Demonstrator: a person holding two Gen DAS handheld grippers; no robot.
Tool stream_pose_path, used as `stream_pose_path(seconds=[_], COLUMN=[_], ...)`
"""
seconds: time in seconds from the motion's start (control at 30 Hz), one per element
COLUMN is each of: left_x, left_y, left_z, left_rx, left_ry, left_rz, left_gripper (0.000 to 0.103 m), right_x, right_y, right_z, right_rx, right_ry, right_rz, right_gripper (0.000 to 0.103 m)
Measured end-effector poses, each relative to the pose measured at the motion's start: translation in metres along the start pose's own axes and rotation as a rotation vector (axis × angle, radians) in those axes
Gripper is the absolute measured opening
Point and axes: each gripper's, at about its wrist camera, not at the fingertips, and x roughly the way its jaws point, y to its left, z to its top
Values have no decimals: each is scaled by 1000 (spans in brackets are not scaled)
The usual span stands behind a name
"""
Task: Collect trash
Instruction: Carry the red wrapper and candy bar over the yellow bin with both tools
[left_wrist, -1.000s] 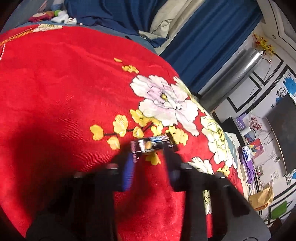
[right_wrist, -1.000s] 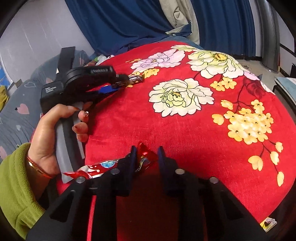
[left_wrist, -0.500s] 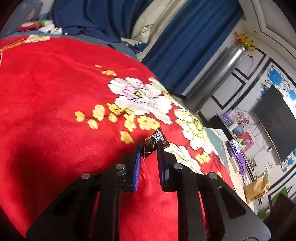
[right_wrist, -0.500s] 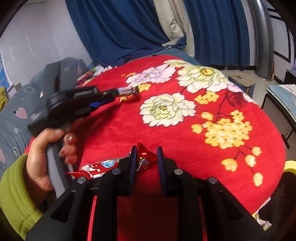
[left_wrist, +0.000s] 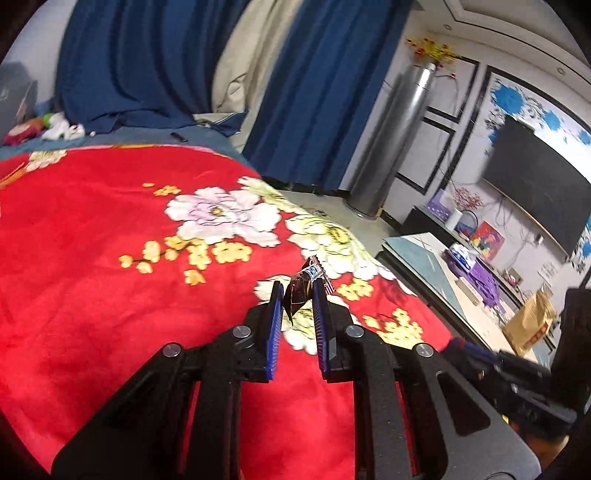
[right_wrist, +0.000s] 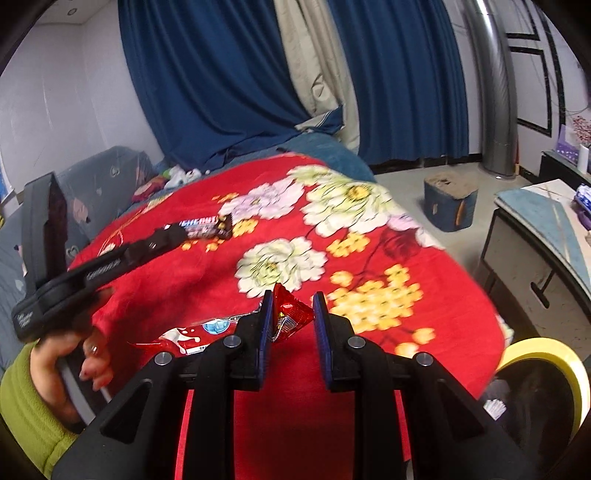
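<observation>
My left gripper (left_wrist: 298, 288) is shut on a dark candy bar wrapper (left_wrist: 303, 286) and holds it above the red flowered blanket (left_wrist: 92, 258). In the right wrist view the same gripper (right_wrist: 173, 236) carries the wrapper (right_wrist: 205, 226) over the bed. My right gripper (right_wrist: 291, 301) is shut on a red snack wrapper (right_wrist: 288, 314). The wrapper's long end (right_wrist: 184, 334) trails to the left behind the fingers.
A bin with a yellow rim (right_wrist: 543, 373) stands at the lower right by the bed edge. A low table (right_wrist: 546, 236) and a blue stool (right_wrist: 448, 206) stand on the floor to the right. Blue curtains (right_wrist: 221, 74) hang behind the bed.
Both grippers have lifted and swung right with their wrappers. The left one picked the candy bar wrapper off the blanket. The yellow-rimmed bin has come into the right wrist view.
</observation>
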Motion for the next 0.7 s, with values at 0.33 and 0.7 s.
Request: stream_pose_path(seconds=[0.33,0.7], left_x=[-6,-4], left_y=[-39,-73], left_z=[-7,-18], left_rx=[70,140], left_ry=[3,20], left_rz=[-65,-125], left_gripper=[10,10], right_x=[-24,-52], right_y=[-25,-59], right_z=[6,4], right_rx=[26,57], right_ry=[-54,-96], right_rz=[-55,-148], right_gripper=[20,20])
